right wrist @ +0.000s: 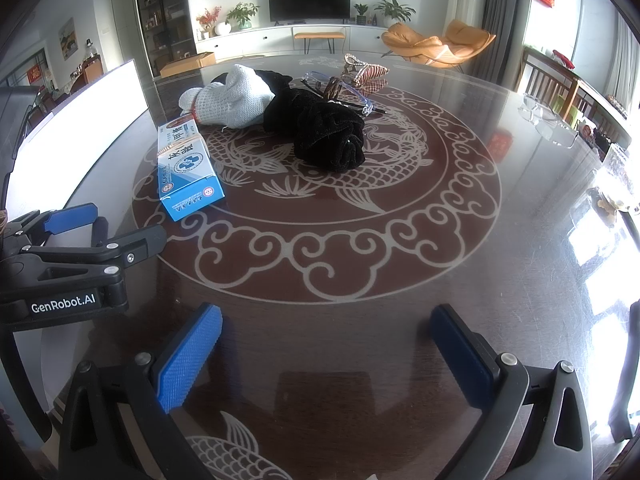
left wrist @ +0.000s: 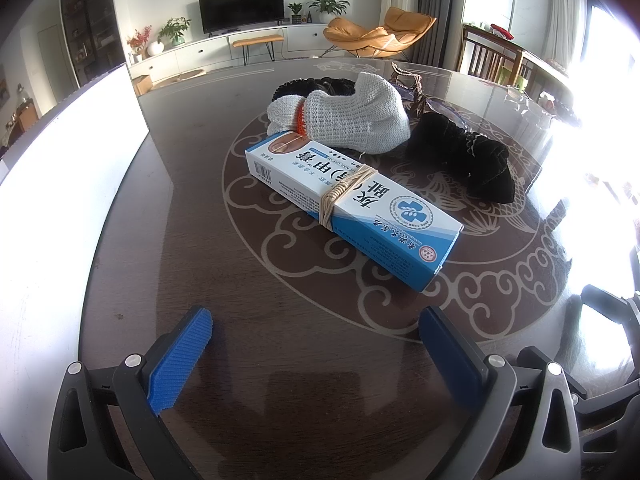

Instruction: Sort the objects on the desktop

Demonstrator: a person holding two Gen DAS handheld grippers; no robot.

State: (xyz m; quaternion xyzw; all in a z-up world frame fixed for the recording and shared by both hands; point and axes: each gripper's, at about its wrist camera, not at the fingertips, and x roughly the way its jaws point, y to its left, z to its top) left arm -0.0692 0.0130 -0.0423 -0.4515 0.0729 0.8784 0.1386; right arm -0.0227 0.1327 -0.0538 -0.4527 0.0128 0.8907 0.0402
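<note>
Both tools hover low over the dark glossy table point(right wrist: 520, 240) with jaws spread wide and nothing between them. Just ahead of the left hand-held gripper point(left wrist: 316, 334) lies a long blue-and-white cardboard box point(left wrist: 352, 208) bound with tan rubber bands point(left wrist: 344, 196), its far end touching a grey knitted glove point(left wrist: 352, 120). Ahead of the right hand-held gripper point(right wrist: 326, 328), a crumpled black velvet cloth point(right wrist: 324, 132) lies beside clear glasses point(right wrist: 344, 92) and a woven pouch point(right wrist: 364, 72).

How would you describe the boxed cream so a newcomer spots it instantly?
Start at the dark round table with its pale fish pattern. Near the white knitted glove lies a long blue-and-white carton. Rubber bands circle its middle.
</note>
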